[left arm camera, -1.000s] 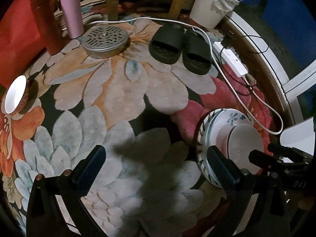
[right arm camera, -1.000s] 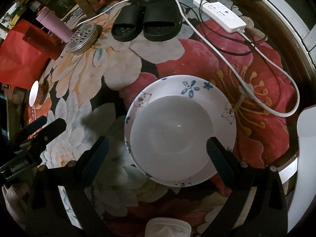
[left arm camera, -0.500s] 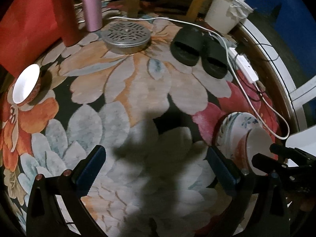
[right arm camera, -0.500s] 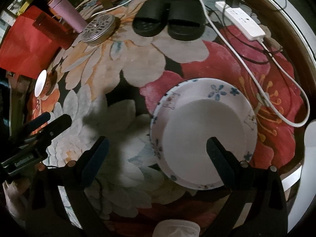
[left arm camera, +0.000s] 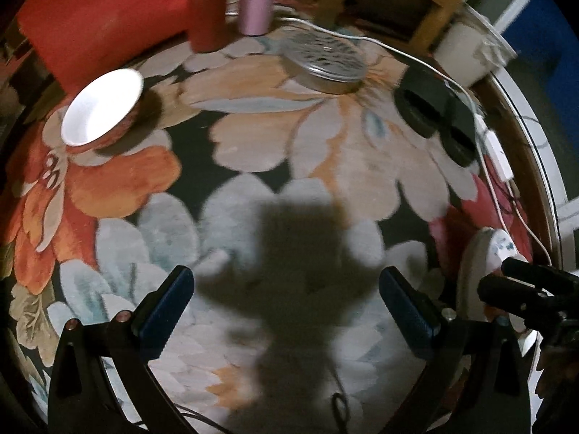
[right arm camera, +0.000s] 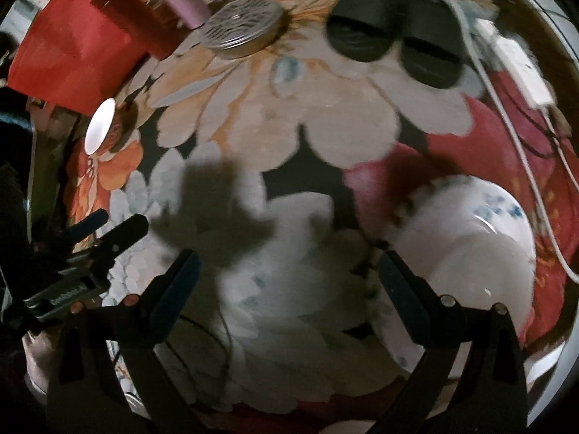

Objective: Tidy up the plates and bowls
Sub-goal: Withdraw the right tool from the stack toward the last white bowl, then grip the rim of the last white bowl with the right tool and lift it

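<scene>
Both tongs hang above the floral rug (left arm camera: 325,152), jaws wide apart and empty. Left tongs (left arm camera: 286,307) face a lone bowl (left arm camera: 99,108), white inside, standing upright at the rug's far left near a red bag (left arm camera: 101,18). Right tongs (right arm camera: 286,282) hover just left of the stack: a white bowl (right arm camera: 481,271) nested in a blue-flowered plate (right arm camera: 503,209), at the rug's right side beside a white cable (right arm camera: 514,115).

Risks, as judged: frames are blurred, suggesting fast travel; a hurried reach could clip the lone bowl's rim and tip it on soft pile. Pinching a glazed rim may slip. Carrying toward the stack could snag the cable or chip ceramic.
</scene>
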The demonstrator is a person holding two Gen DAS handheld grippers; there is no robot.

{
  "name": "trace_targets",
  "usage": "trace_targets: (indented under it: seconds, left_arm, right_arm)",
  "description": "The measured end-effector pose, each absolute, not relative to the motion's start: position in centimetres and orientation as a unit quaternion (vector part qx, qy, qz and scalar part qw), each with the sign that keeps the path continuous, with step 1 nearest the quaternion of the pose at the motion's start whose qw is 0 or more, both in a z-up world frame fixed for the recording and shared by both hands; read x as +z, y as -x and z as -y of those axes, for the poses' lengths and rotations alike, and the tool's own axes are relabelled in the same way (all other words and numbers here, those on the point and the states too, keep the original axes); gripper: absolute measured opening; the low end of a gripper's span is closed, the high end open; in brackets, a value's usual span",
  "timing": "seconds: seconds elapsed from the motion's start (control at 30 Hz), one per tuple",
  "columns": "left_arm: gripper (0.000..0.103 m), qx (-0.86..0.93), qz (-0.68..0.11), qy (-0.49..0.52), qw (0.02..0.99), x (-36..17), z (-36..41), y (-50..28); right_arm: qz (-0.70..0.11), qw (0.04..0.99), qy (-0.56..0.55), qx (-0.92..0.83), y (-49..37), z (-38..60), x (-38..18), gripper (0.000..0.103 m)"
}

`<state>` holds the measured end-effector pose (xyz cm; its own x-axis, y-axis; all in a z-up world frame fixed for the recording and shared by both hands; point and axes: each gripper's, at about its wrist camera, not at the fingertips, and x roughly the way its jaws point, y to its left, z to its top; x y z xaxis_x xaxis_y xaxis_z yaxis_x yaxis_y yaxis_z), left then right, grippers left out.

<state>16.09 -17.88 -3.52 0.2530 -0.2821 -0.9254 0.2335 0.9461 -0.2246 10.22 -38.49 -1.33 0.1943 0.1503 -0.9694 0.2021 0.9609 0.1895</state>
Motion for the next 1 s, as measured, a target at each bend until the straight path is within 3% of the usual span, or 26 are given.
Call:
trace_targets:
  seconds: [0.43,0.9,1.0]
  left_arm:
    - [0.102,-0.093,-0.586,0.074,0.802,-5.8,7.8,-20.5]
    - [0.102,-0.036,-0.569,0.121,0.813,-7.0,-2.2,-25.2]
    - [0.102,-0.029,-0.567,0.130,0.813,-7.3,-3.6,-25.2]
  right_arm:
    - [-0.643,0.758,-0.076,0.077,-17.7,28.9,-3.3,0.100]
    - [-0.631,0.754,-0.116,0.144,-27.3,18.5,-6.8,0.098]
    - [-0.626,0.756,-0.128,0.139,-29.4,17.2,-7.6,0.091]
